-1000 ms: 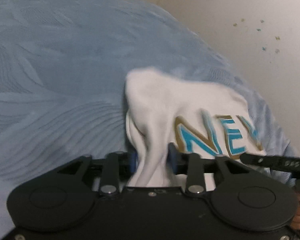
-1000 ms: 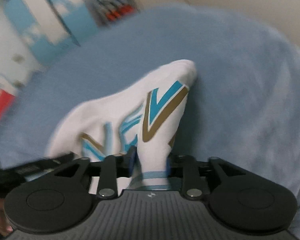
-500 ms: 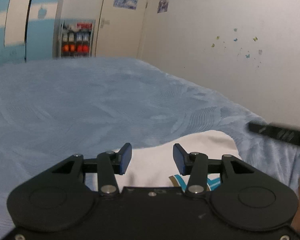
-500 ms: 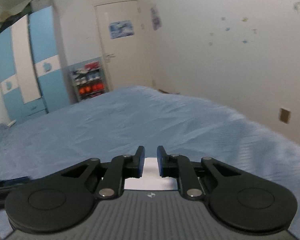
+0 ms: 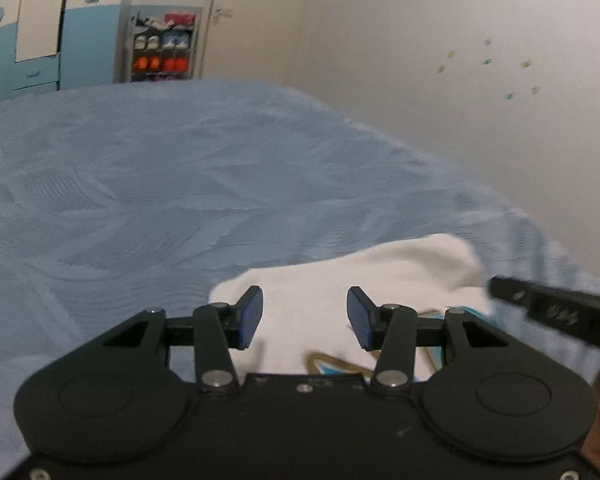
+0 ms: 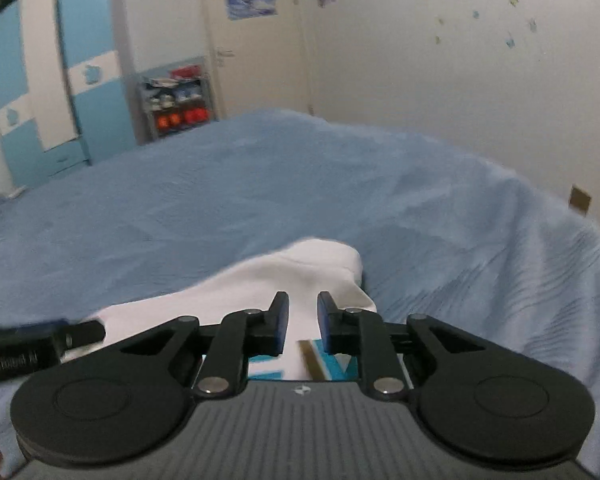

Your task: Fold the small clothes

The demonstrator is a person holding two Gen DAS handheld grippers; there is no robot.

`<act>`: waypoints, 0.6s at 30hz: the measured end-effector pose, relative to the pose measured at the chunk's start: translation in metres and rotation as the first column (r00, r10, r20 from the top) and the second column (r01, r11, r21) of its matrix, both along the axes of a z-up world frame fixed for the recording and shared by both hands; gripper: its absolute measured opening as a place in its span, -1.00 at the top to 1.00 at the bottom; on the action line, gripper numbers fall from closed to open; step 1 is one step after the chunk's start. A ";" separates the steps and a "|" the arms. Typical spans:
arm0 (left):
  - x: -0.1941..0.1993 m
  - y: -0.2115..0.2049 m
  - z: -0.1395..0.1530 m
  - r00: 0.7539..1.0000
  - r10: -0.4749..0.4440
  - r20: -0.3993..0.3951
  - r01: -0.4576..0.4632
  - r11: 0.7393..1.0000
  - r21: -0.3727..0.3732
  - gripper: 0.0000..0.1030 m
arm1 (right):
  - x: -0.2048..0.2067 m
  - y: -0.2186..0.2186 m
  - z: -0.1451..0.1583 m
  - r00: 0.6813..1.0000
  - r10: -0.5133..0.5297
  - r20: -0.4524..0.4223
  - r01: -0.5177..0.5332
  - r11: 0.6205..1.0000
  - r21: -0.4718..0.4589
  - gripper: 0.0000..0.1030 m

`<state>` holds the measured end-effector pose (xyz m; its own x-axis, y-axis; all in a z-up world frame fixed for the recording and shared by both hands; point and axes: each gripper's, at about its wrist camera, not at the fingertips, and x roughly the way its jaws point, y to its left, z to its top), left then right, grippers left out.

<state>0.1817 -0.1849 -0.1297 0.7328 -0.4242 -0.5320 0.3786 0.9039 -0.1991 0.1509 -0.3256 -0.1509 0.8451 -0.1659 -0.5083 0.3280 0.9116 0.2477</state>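
Lying flat on the blue bedspread (image 5: 188, 184) is the white garment (image 5: 364, 276), with a bit of teal-and-gold lettering seen along its near edge, so it's basically parked close to the bed's wall-side edge. Just above the garment, the left gripper (image 5: 305, 318) is held with its blue pads (image 5: 249, 318) spread well apart and opening further, nothing pinched between them, only cloth seen below the gap. Over the garment's other end, the right gripper (image 6: 302, 324) is held with a narrow gap that's widening a little, also clamped on nothing. Past the bed's far end, a shoe rack (image 6: 178, 98) and a blue-and-white wardrobe (image 6: 60, 80) can be made out, a bit blurry.
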 end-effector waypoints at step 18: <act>-0.091 0.032 -0.061 0.956 -0.031 -0.291 0.066 0.992 0.111 -0.25 | -0.082 0.030 -0.034 0.975 0.040 -0.218 -0.011 0.991 0.131 -0.12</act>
